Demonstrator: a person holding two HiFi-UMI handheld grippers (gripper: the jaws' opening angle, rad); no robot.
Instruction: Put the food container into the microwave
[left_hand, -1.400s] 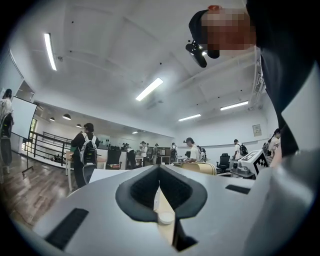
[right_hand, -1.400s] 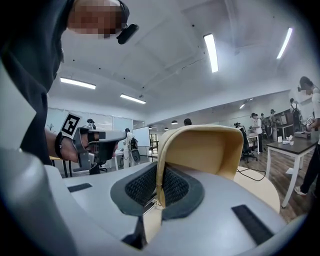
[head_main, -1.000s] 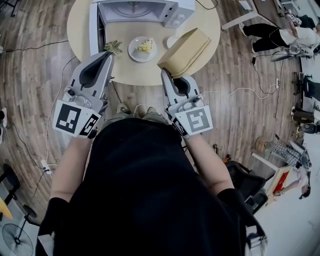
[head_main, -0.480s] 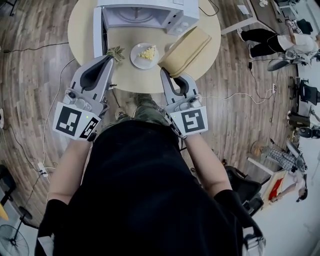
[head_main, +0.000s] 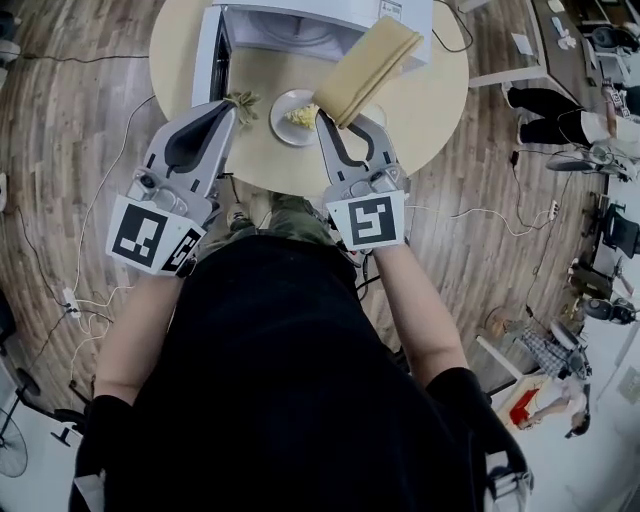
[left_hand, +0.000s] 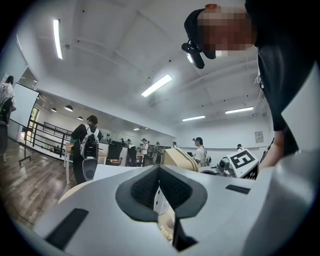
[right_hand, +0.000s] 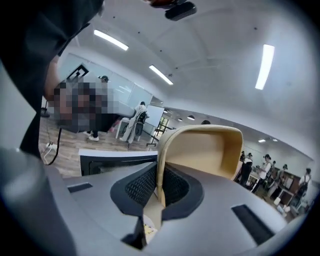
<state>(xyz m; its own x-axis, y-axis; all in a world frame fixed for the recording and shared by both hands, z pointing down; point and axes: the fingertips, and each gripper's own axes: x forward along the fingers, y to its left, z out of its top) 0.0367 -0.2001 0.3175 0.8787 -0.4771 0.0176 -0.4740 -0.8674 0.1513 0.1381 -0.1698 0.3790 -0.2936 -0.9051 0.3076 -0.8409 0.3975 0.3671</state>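
My right gripper (head_main: 333, 118) is shut on the rim of a tan food container (head_main: 365, 65), which it holds tilted in the air in front of the microwave's opening. In the right gripper view the container's wall (right_hand: 200, 150) stands pinched between the black pads. The white microwave (head_main: 330, 18) stands at the table's far side with its door (head_main: 212, 60) swung open to the left. My left gripper (head_main: 232, 108) hovers over the table's near edge with its jaws together. A small green-brown leafy thing (head_main: 242, 99) lies at its tip; whether it is held I cannot tell.
A white plate (head_main: 284, 124) with yellow food (head_main: 301, 116) sits on the round beige table (head_main: 430, 90), between the two grippers. Cables (head_main: 90, 230) run over the wooden floor. Several people stand in the room behind.
The right gripper has carried the container forward and to the left, from beside the plate to the microwave's front. The left gripper has kept its place by the door.
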